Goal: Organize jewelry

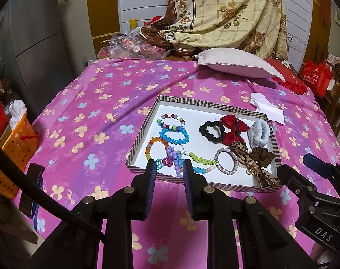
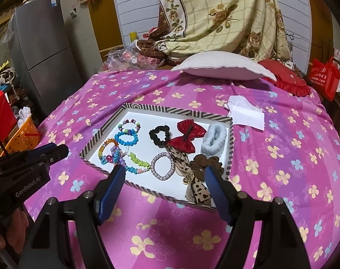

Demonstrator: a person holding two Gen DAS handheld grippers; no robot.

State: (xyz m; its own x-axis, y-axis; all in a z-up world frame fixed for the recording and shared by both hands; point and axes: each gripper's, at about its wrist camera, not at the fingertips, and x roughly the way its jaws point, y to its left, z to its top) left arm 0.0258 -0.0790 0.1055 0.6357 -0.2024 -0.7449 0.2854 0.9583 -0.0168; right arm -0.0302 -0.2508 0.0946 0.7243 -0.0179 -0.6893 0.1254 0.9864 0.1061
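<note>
A striped tray with a white floor lies on the pink flowered bedspread. Its left half holds beaded bracelets: a blue one, a multicolour one, an orange-rainbow one and a green strand. Its right half holds a black scrunchie, a red bow, a grey fluffy band, a silver ring band and leopard and brown bows. My left gripper is open and empty at the tray's near edge. My right gripper is wide open and empty.
A white pillow and red cushion lie at the bed's far end. White paper lies beyond the tray. An orange basket and a fridge stand to the left. A phone lies at the bed's left edge.
</note>
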